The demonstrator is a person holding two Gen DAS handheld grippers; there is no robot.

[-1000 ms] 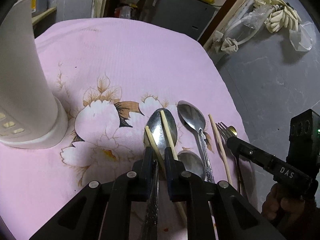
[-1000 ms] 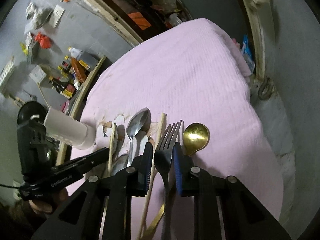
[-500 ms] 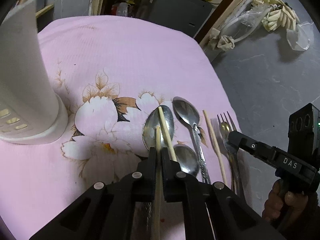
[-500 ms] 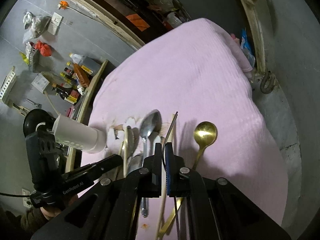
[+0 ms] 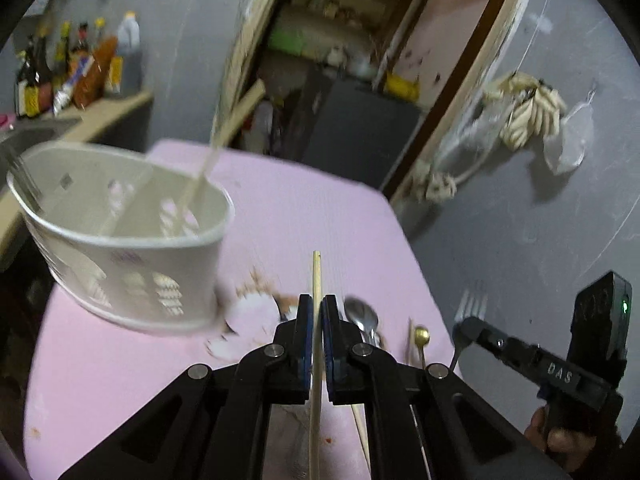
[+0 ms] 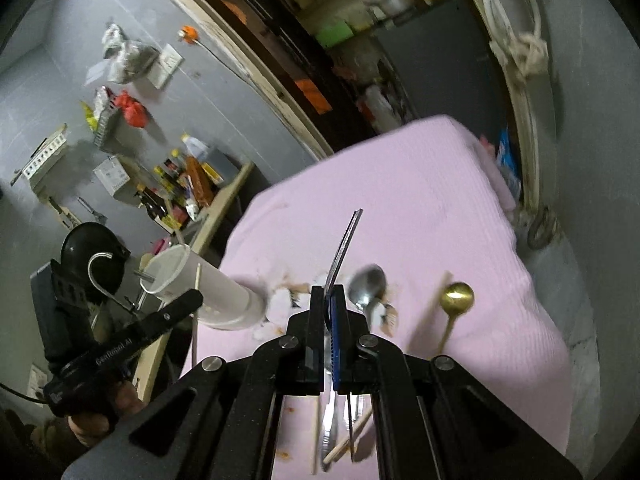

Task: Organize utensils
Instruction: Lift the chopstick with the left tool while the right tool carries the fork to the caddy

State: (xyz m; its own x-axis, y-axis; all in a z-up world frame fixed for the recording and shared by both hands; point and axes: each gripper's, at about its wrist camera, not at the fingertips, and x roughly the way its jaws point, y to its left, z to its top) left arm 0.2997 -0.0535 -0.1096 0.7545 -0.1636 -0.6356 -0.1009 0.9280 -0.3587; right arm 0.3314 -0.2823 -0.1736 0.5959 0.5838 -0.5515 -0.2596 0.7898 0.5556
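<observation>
My left gripper is shut on a wooden chopstick, which sticks out past the pads above the pink floral tablecloth. My right gripper is shut on a steel fork, seen edge-on and lifted off the cloth. In the left wrist view the fork's tines rise from the right gripper. A white perforated utensil holder stands to the left with a chopstick and a fork in it. Silver spoons, a gold spoon and another chopstick lie on the cloth.
The table's right edge drops to a grey floor. Bottles line a counter behind the holder. A doorway opens beyond the far edge. A person's hand holds the left gripper beside the white holder.
Both grippers closed, the left on the chopstick and the right on the fork, then rose off the cloth and tipped up. The holder's open rim has come into view.
</observation>
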